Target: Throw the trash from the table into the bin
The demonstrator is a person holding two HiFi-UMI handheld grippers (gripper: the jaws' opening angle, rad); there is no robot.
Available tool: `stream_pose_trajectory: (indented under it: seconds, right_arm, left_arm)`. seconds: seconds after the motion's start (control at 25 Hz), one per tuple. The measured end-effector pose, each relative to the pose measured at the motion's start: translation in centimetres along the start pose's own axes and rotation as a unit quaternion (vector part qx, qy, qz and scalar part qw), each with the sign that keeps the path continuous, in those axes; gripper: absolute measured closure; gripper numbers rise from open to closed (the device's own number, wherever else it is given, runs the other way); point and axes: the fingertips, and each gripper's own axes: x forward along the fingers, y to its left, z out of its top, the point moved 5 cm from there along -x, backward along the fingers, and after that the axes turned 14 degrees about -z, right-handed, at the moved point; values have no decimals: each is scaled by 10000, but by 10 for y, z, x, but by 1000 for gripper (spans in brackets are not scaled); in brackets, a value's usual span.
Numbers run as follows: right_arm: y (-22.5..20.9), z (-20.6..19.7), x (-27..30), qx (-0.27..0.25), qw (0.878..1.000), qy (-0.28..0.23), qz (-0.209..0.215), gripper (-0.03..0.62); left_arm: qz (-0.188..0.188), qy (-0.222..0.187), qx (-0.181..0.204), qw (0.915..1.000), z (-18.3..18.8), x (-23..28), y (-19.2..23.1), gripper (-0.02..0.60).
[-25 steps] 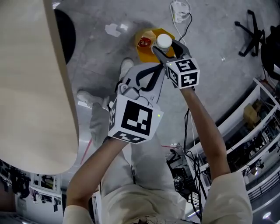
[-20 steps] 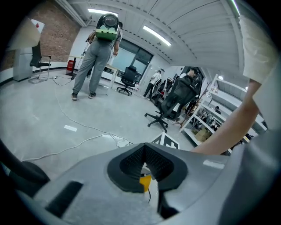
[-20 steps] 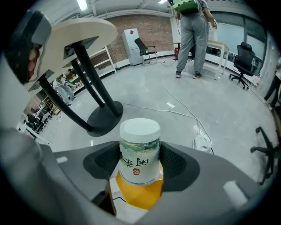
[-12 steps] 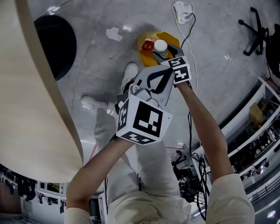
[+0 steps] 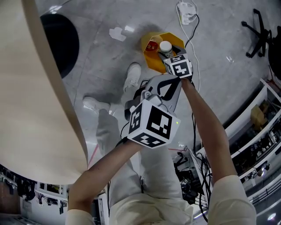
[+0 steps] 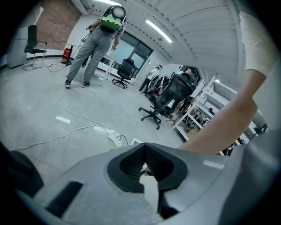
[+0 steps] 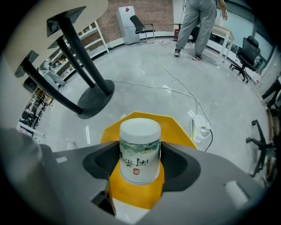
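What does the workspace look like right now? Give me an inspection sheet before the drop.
Surface: light wooden round tabletop, nothing seen on the part in view; grey floor below.
Job's things: white paper cup with green print, held above the yellow plastic bin; a red piece of trash lies in the bin.
Clutter: white scraps on the floor near the bin.
Grippers: right gripper shut on the cup; left gripper shut, empty.
Cables: white power strip with its cable on the floor beyond the bin; black cable tangle by the shelving.
Surroundings: black chair base, shelving, a person standing far off.
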Motion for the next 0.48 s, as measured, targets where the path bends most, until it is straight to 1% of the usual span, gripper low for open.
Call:
stream_pose_trajectory:
  seconds: [0.2,0.32,0.48]
  right_arm:
    - [-3,0,1,119,9999,-33,-36,261]
    - [-1,0,-1,78,10000,-53,-14,263]
    - [-8,6,-16,131,9998,-180,-10,267]
  left_arm:
    - [100,-94,-256,9996,-6,-3,13,577]
    - [39,-89,-230,9997,-7,-2,11,577]
    - [-88,-29,-181,9998,-6,1,-3,577]
